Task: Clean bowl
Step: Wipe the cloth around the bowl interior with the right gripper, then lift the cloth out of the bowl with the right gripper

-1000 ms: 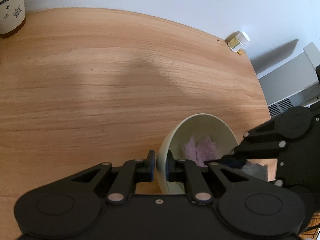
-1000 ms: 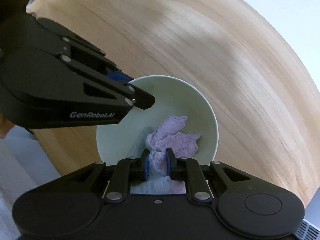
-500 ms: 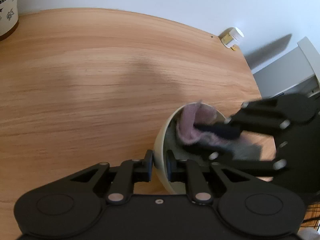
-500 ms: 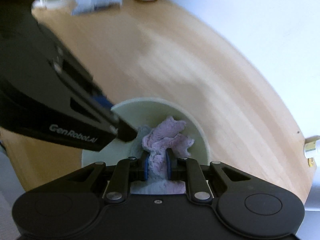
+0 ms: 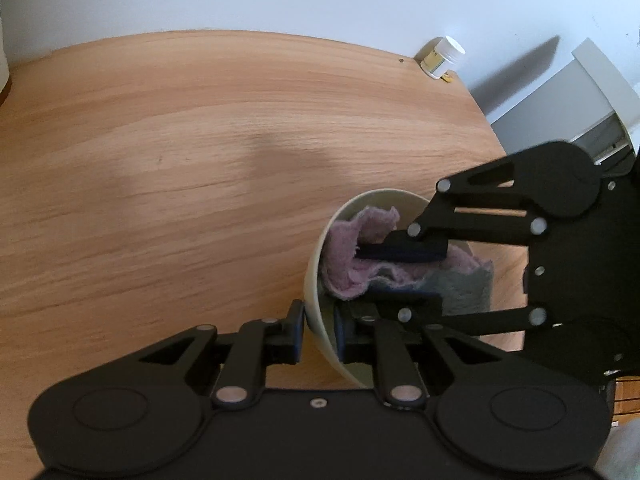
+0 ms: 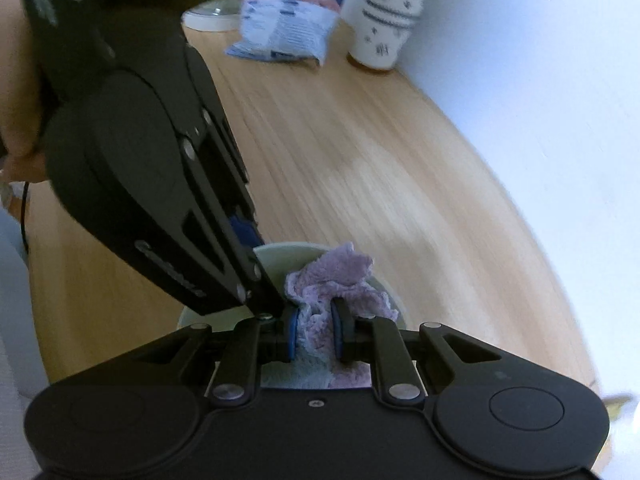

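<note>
A pale green bowl (image 5: pixel 316 280) is tilted on its side above the wooden table. My left gripper (image 5: pixel 318 332) is shut on the bowl's rim, one finger outside and one inside. My right gripper (image 6: pixel 316 334) is shut on a pink and grey cloth (image 6: pixel 336 280) and presses it inside the bowl (image 6: pixel 288 254). In the left wrist view the right gripper (image 5: pixel 396 276) reaches in from the right, with the cloth (image 5: pixel 352 264) bunched against the bowl's inner wall.
A small white pill bottle (image 5: pixel 442 56) lies at the table's far right corner by the wall. A patterned white cup (image 6: pixel 390 20), a blue and white packet (image 6: pixel 296 12) and a clear lid (image 6: pixel 212 16) stand at the table's far end.
The bowl has been tilted further onto its side. My right gripper has swept the cloth round inside the bowl, toward the wall nearest the left gripper.
</note>
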The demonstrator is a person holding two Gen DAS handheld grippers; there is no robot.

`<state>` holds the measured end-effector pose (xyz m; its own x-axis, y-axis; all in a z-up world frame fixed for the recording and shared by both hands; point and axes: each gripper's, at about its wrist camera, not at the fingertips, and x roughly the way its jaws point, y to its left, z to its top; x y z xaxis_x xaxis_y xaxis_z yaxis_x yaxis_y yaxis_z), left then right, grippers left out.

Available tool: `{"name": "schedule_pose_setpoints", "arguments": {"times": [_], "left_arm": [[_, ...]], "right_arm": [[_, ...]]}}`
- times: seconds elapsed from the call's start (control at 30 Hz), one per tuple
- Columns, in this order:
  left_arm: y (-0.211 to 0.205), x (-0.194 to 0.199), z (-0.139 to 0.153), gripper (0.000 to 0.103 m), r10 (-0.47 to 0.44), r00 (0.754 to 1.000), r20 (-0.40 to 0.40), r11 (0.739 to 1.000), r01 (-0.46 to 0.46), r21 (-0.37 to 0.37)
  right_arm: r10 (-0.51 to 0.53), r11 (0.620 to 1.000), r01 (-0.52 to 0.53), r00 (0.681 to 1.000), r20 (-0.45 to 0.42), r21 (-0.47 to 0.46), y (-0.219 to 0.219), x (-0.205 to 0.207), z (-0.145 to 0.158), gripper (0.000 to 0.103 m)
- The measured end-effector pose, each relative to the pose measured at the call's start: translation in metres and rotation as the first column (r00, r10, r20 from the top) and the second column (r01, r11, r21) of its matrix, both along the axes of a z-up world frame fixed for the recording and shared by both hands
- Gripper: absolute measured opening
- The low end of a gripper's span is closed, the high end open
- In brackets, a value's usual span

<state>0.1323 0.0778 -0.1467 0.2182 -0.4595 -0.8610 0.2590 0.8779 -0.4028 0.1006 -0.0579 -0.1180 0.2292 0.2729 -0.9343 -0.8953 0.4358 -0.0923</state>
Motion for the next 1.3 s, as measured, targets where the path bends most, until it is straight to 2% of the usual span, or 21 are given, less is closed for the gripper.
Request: {"name": "schedule_pose_setpoints", "arguments": {"times": [0.13, 0.43, 0.7, 0.8, 0.87, 0.97, 1.03, 1.07, 1.13, 1.2, 1.23, 1.3], "left_arm": [[-0.003, 0.001, 0.001, 0.014, 0.011, 1.000, -0.009, 1.000, -0.011, 0.008], [-0.008, 0.005, 0.000, 0.014, 0.040, 0.999, -0.033, 0.999, -0.039, 0.011], [-0.007, 0.007, -0.001, 0.015, 0.082, 0.994, -0.078, 0.997, -0.082, -0.004], [-0.005, 0.007, 0.001, 0.025, 0.094, 0.992, -0.087, 0.995, -0.095, -0.011], [-0.004, 0.007, 0.004, 0.048, 0.106, 0.990, -0.088, 0.994, -0.108, -0.023], [0.001, 0.007, 0.006, 0.056, 0.135, 0.986, -0.096, 0.989, -0.140, -0.045], [0.004, 0.006, 0.009, 0.060, 0.161, 0.982, -0.099, 0.985, -0.166, -0.051], [0.005, 0.006, 0.010, 0.065, 0.169, 0.981, -0.097, 0.984, -0.174, -0.048], [0.005, 0.005, 0.012, 0.069, 0.175, 0.980, -0.093, 0.983, -0.180, -0.042], [0.005, 0.001, 0.017, 0.076, 0.174, 0.981, -0.081, 0.984, -0.177, -0.027], [0.005, 0.000, 0.018, 0.083, 0.175, 0.982, -0.077, 0.984, -0.177, -0.021], [0.005, -0.002, 0.021, 0.093, 0.180, 0.981, -0.071, 0.983, -0.181, -0.016]], "right_arm": [[-0.036, 0.998, 0.037, 0.999, 0.018, -0.042, -0.005, 0.001, -0.010, 0.018], [-0.119, 0.985, 0.129, 0.988, 0.096, -0.113, -0.002, -0.007, 0.000, 0.016], [-0.208, 0.973, 0.223, 0.957, 0.201, -0.058, -0.010, -0.019, 0.028, 0.018], [-0.272, 0.958, 0.285, 0.932, 0.240, -0.020, -0.020, -0.023, 0.046, 0.018], [-0.360, 0.931, 0.365, 0.898, 0.253, 0.031, -0.033, -0.021, 0.060, 0.018], [-0.508, 0.860, 0.501, 0.823, 0.257, 0.096, -0.058, -0.014, 0.072, 0.018], [-0.608, 0.793, 0.597, 0.757, 0.239, 0.123, -0.079, -0.008, 0.068, 0.018], [-0.654, 0.755, 0.642, 0.724, 0.218, 0.133, -0.090, -0.004, 0.063, 0.018], [-0.741, 0.672, 0.725, 0.651, 0.167, 0.151, -0.112, 0.003, 0.053, 0.018], [-0.794, 0.608, 0.778, 0.600, 0.100, 0.161, -0.125, 0.007, 0.039, 0.018], [-0.821, 0.569, 0.806, 0.569, 0.052, 0.165, -0.133, 0.009, 0.030, 0.018], [-0.848, 0.520, 0.838, 0.530, -0.018, 0.168, -0.141, 0.010, 0.014, 0.018]]}}
